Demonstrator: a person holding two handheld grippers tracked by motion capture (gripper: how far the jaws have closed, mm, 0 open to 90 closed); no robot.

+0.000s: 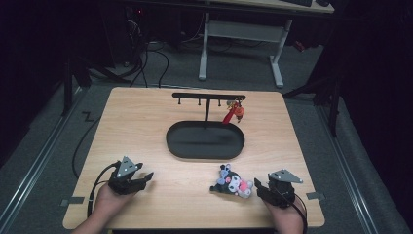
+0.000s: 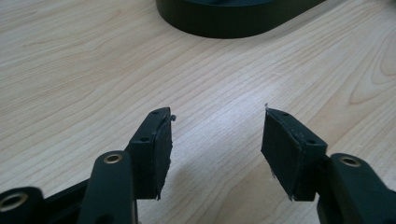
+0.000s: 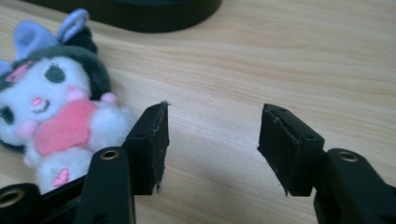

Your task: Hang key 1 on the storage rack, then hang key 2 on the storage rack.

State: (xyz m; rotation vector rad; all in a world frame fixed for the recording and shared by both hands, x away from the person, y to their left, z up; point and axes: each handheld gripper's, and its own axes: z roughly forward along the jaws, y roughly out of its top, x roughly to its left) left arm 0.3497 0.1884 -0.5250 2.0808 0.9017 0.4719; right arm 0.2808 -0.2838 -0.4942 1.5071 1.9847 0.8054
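Plush keychain (image 1: 232, 182) lies near-right on table (image 1: 146, 126), just left of right gripper (image 1: 263, 187); both grippers gaping, empty. Left gripper (image 1: 141, 179) idle near-left. Risk: jaws nudge the soft toy away, or pinch fluff and slip.

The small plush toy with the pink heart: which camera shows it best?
The right gripper view: the small black, white and pink plush toy lies close up, with its face, pink heart and lilac loop plain. The high view shows it small, beside the right gripper. The left gripper view looks at bare wood.
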